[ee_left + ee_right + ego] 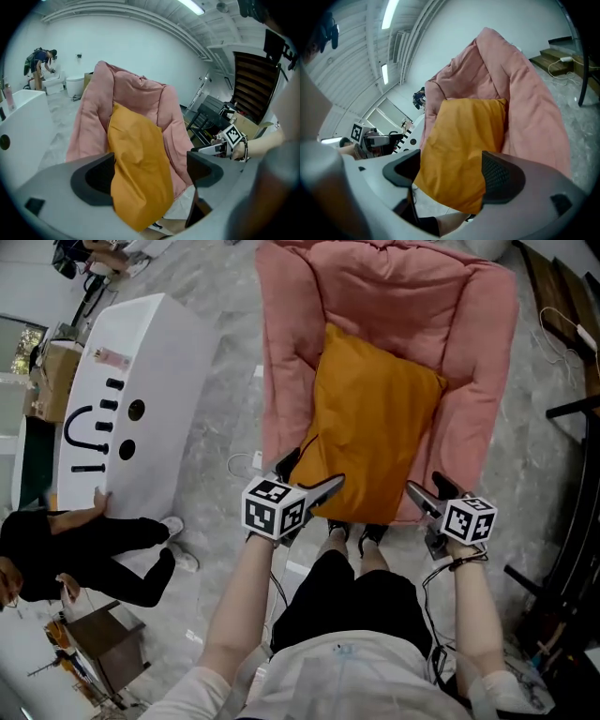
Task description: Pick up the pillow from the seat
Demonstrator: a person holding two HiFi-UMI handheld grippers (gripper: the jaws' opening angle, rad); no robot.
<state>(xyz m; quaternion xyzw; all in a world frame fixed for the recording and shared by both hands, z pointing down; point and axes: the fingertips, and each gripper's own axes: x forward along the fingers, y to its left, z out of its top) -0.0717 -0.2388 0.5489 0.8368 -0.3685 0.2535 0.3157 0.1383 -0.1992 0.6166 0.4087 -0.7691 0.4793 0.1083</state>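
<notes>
Pillow (375, 427), orange, lies on the pink seat (291, 334) at frame centre; left gripper (309, 476) and right gripper (428, 491) flank its lower edge, jaws spread, grasping nothing

— What is the pillow (375, 427) made of?
— Mustard cloth, smooth and closely woven, with a faint sheen and soft creases.
— And the seat (291, 324)?
— Pink fabric, thicker and padded. It looks matt and a little fuzzy, and it puckers along the seams.
— The floor (225, 381)?
— Grey veined stone or tile, polished to a dull gloss.
— The jaws?
— On the left gripper (149, 173) they are matt grey plastic with smooth black pads (93, 180). The right gripper (450, 176) has the same, but one pad (501, 178) shows a fine gridded texture.
— The white unit (150, 352)?
— Hard, smooth and glossy; it looks like plastic.
</notes>
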